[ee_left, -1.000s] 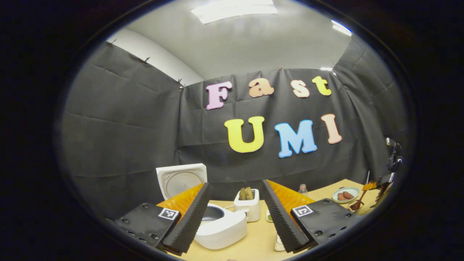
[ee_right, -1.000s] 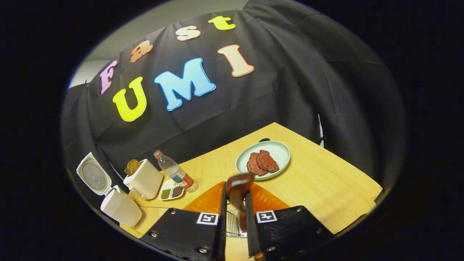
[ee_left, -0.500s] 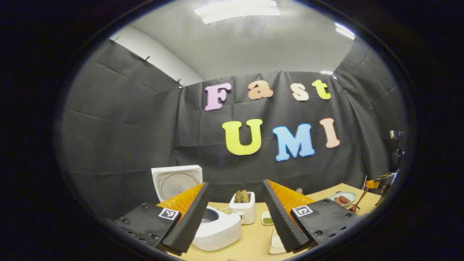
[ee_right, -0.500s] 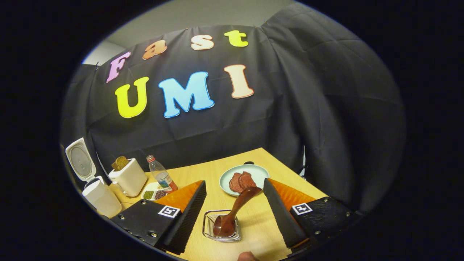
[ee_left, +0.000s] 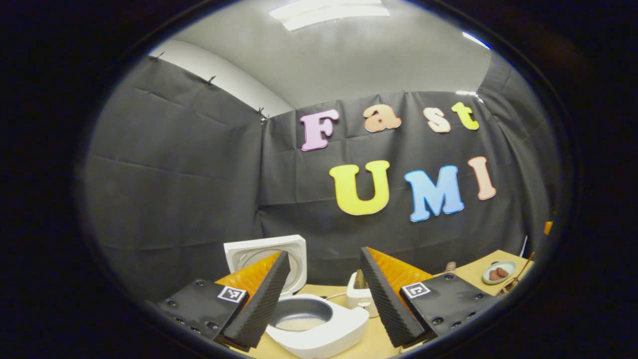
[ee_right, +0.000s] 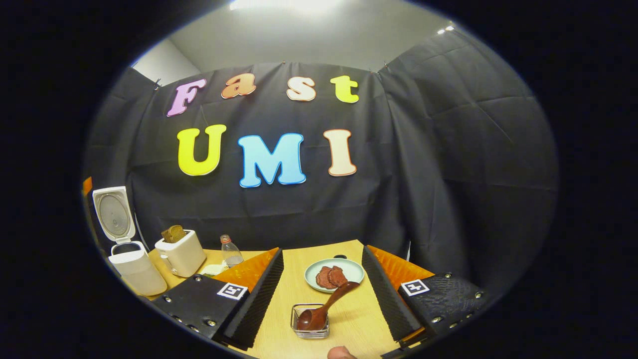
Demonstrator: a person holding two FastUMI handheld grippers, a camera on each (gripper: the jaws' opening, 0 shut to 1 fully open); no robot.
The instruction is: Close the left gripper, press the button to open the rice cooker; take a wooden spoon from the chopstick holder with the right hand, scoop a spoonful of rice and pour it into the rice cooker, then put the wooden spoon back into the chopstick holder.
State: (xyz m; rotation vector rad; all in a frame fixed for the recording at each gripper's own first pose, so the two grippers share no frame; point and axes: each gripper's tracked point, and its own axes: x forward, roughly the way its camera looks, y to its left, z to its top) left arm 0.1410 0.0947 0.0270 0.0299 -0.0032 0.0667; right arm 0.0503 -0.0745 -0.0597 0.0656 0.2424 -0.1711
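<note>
Standing on wooden table [ee_right: 309, 269]: open rice cooker [ee_left: 319, 324]; both claws [ee_left: 324, 299] [ee_right: 321, 294] wide apart, empty.

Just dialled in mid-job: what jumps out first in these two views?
The rice cooker stands open at the table's left end, lid upright, pale rice in its pot. The wooden spoon sits bowl-down in the wire holder, handle leaning toward the plate of meat, between the open right gripper fingers, which do not touch it. The left gripper is open too, facing the cooker.
</note>
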